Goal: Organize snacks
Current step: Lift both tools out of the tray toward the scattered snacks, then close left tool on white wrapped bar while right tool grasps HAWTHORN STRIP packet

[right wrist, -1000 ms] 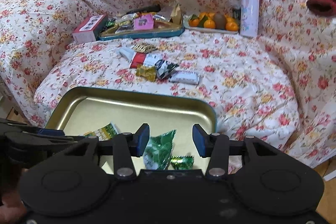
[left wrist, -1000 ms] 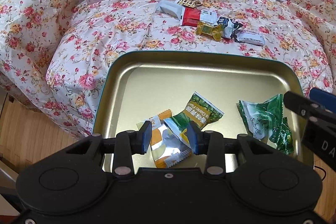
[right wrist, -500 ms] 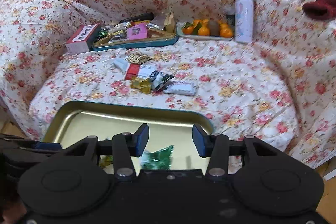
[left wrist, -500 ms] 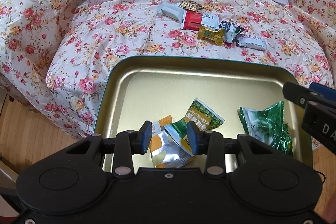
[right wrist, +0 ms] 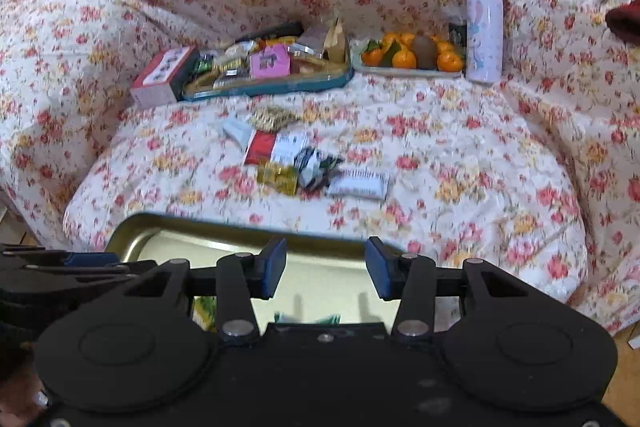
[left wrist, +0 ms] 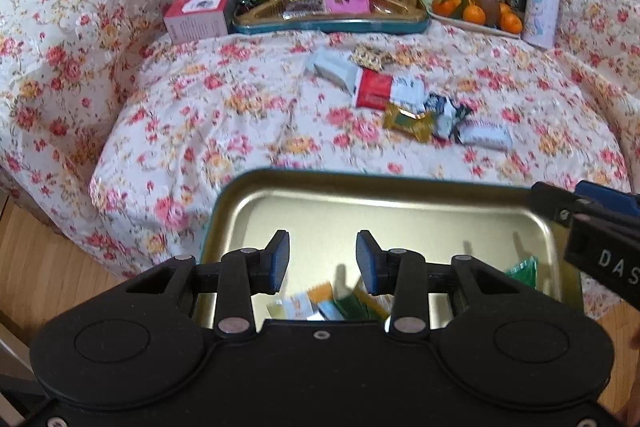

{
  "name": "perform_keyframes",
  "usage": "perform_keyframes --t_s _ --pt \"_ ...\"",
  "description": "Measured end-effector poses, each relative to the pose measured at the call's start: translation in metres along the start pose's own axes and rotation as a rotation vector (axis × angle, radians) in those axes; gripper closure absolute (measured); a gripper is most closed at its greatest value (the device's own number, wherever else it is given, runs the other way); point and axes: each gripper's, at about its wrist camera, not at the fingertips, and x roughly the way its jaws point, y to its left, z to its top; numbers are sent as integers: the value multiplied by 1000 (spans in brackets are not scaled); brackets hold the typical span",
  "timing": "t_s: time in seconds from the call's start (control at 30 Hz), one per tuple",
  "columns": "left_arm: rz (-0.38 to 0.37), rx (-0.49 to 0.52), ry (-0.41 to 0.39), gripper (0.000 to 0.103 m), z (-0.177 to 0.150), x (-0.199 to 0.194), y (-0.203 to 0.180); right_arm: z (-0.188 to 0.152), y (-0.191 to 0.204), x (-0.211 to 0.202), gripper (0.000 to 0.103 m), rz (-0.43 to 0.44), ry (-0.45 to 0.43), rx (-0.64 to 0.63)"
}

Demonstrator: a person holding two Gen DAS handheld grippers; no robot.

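Near gold tray (left wrist: 384, 205) holding few wrapped snacks (left wrist: 320, 303), green packet (left wrist: 522, 269) by right wall. Far teal-rimmed tray (left wrist: 332, 25) heaped with sweets; loose snack pile (right wrist: 304, 159) on floral cover between. Left gripper (left wrist: 322, 261) and right gripper (right wrist: 326, 267) both parted, gripping nothing.

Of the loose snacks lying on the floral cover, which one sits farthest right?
The white bar with dark lettering, at the right end of the pile. The black-and-white wrapper and gold candy lie to its left.
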Motion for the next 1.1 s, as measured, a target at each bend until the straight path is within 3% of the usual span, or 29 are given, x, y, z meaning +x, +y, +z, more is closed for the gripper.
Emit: perform_keyframes --t_s 0.17,0.47,0.73,1.1 --pt "20 9 -19 56 12 5 2 16 -5 8 56 -45 -47 -35" --pt "37 -13 -42 56 35 18 11 46 -19 32 56 -37 -27 -57" --pt "80 -30 -37 56 54 36 20 58 -21 62 56 -10 51 -121" --pt "50 -11 32 56 60 59 22 63 -20 108 57 27 168 -260"
